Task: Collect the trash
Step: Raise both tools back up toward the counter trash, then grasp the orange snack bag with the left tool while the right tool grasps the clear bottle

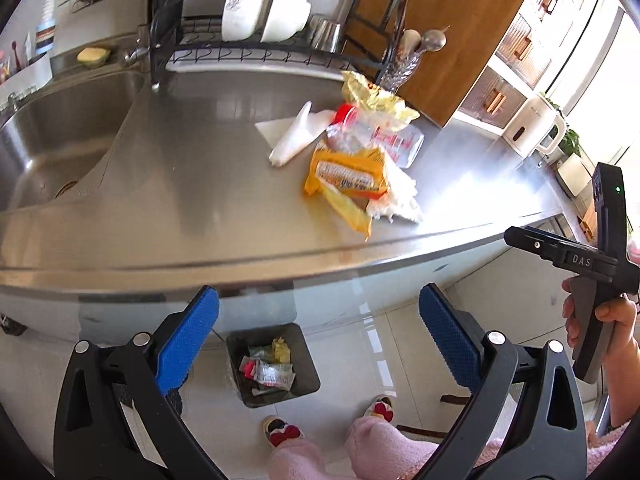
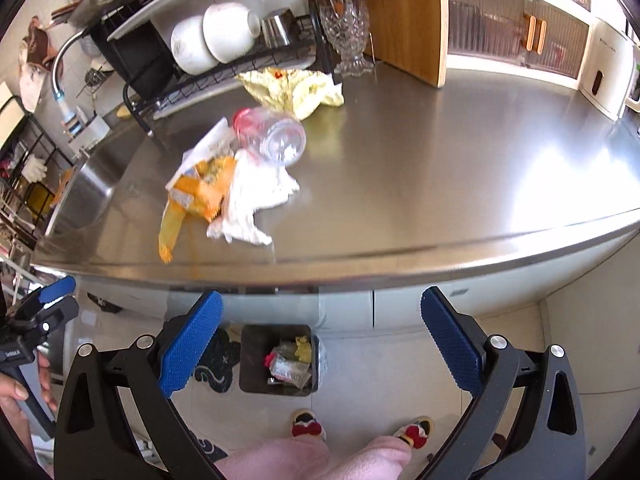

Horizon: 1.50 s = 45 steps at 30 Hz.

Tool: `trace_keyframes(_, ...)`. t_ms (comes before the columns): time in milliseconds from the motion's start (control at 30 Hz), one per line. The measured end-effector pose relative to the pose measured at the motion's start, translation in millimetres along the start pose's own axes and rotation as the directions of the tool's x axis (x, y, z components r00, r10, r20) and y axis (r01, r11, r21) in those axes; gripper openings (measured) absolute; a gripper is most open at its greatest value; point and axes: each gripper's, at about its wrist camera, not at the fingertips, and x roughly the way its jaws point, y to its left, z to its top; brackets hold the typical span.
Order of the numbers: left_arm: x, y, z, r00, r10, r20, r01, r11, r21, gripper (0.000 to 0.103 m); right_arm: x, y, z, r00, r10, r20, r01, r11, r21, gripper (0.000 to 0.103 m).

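White bowls (image 1: 264, 8) sit in a dish rack (image 1: 256, 50) beside the sink (image 1: 52, 128); a kettle (image 1: 534, 128) stands apart.

Left tongs (image 1: 319, 340), right tongs (image 2: 321, 340): jaws wide, empty.

Crumpled wrappers (image 1: 348, 180), bottle (image 1: 376, 136) on counter (image 1: 160, 200)

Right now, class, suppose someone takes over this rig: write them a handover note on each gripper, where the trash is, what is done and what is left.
Left gripper: open, nothing between the pads, above the floor in front of the counter.
Right gripper: open, empty too.
Bin: on the floor below the counter edge, with several wrappers already inside.
Left on the counter, in one cluster: orange wrapper, clear plastic bottle with a red cap, lying on its side, pale yellow bag, white crumpled plastic, white paper.
To do: pick these up and drop them into the bin.
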Motion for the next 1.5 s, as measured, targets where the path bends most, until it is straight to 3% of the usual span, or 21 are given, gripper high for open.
trace_keyframes(200, 18, -9, 42, 0.998, -0.057, 0.027, 0.056, 0.998, 0.016, 0.095, 18, 6, 59, 0.997, 0.069, 0.022, -0.069, 0.997, 0.026, 0.1)
trace_keyframes(500, 72, -25, 79, 0.997, -0.078, -0.008, 0.078, 0.994, 0.077, 0.086, 85, 6, 125, 0.983, 0.159, -0.09, -0.155, 0.987, 0.053, 0.092)
trace_keyframes(667, 96, -21, 87, 0.997, -0.063, -0.041, 0.067, 0.993, 0.093, 0.086, 113, 10, 138, 0.976, 0.156, -0.149, -0.152, 0.988, 0.04, 0.092)
trace_keyframes(1100, 138, -23, 96, 0.983, -0.111, -0.147, 0.131, 0.982, 0.139, 0.086, 151, 28, 144, 0.96, 0.171, -0.223, -0.177, 0.984, -0.004, 0.089)
trace_keyframes(1200, 145, -22, 95, 0.979, -0.115, -0.168, 0.139, 0.981, 0.139, 0.077, 156, 36, 143, 0.952, 0.179, -0.247, -0.192, 0.981, -0.03, 0.075)
trace_keyframes(1400, 147, -20, 94, 0.977, -0.127, -0.171, 0.152, 0.978, 0.143, 0.053, 158, 37, 141, 0.951, 0.185, -0.247, -0.202, 0.978, -0.044, 0.07)
trace_keyframes(1433, 147, -21, 94, 0.977, -0.128, -0.17, 0.154, 0.977, 0.145, 0.044, 158, 36, 141, 0.951, 0.189, -0.244, -0.206, 0.978, -0.043, 0.069)
trace_keyframes(1467, 146, -22, 94, 0.977, -0.13, -0.169, 0.156, 0.976, 0.15, 0.026, 157, 36, 142, 0.951, 0.191, -0.243, -0.207, 0.977, -0.042, 0.068)
trace_keyframes(1500, 146, -22, 94, 0.978, -0.126, -0.166, 0.152, 0.976, 0.157, 0.025, 157, 36, 142, 0.952, 0.19, -0.24, -0.206, 0.978, -0.044, 0.067)
